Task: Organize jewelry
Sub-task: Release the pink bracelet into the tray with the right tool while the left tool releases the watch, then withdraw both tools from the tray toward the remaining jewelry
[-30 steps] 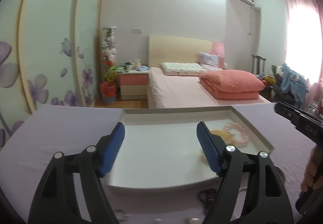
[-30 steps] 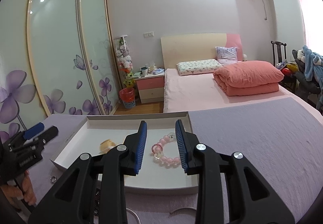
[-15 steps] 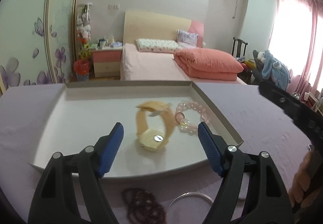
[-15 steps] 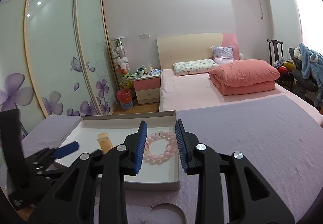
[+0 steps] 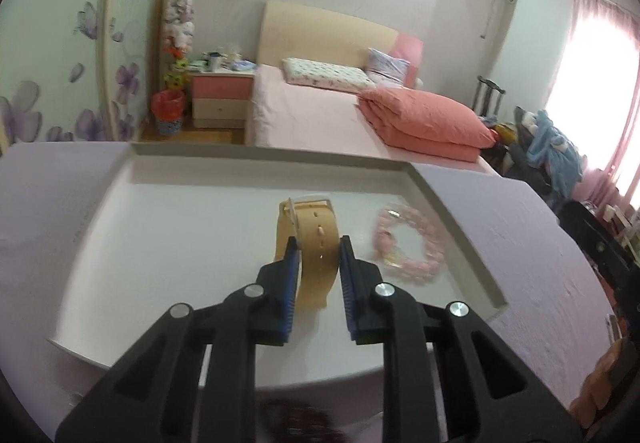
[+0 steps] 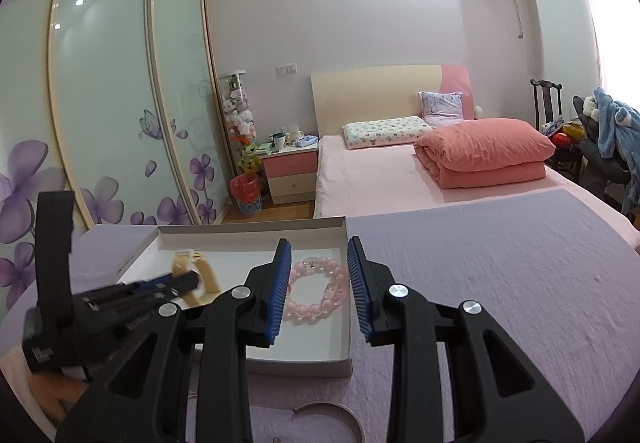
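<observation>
Left wrist view: left gripper [image 5: 316,247] closing around tan watch [image 5: 316,255] in white tray [image 5: 168,179], strap running straight ahead between the jaws; pink bead bracelet [image 5: 408,243] just right. Right wrist view: right gripper [image 6: 318,255] narrowly parted, empty, above the bracelet [image 6: 316,291]; left gripper [image 6: 188,279] nearer the watch [image 6: 200,271].

Pink bracelet [image 6: 316,293] in white tray [image 6: 304,365]

Bare tray floor [image 5: 180,243] left of watch [image 5: 316,243], bracelet [image 5: 408,247] close right.
</observation>
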